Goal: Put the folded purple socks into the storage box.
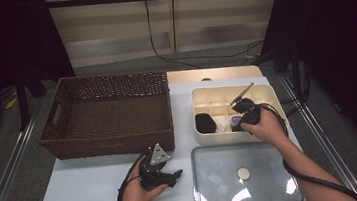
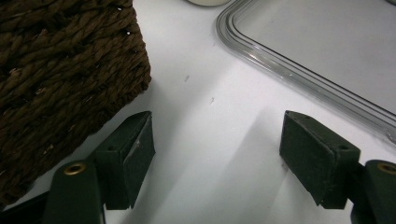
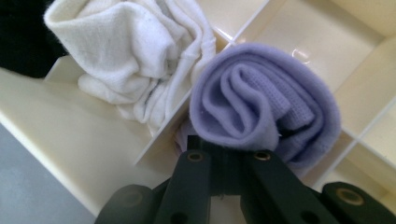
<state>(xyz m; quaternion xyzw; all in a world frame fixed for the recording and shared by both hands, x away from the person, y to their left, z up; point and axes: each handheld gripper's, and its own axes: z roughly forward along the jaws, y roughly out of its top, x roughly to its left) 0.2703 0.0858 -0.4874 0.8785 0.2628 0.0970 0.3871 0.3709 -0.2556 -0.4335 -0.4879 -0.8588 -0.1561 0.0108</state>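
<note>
At the left of the table (image 1: 90,190) stands a dark woven basket (image 1: 107,115), its inside bare as far as the high view shows. It reads as a likely place for rolled laundry, though that is only a judgement. Just in front of the basket's near right corner, the left tool (image 1: 166,174) rests low over the white tabletop in the person's left hand (image 1: 138,195), its jaws standing wide apart with nothing between them. It seems parked there out of the way, keeping the middle free for the other hand.

Next to it lies a clear tray (image 1: 207,198) with a small pale disc (image 1: 243,174) on it, which plays no part at present.

Behind the tray sits a cream divided box (image 1: 205,133). A black bundle (image 1: 205,123) fills one near compartment, a crumpled white sock (image 3: 135,56) the next, and a rolled lilac sock (image 3: 266,102) the one beside that. The right tool (image 3: 224,149) reaches down into the box, its jaws pinched tight on the near lower edge of the lilac roll, probably to lift it out whole without unrolling it.

The thin divider wall (image 3: 187,121) touches the roll on one side, and the white sock bulges over it, so a straight lift looks safest.
</note>
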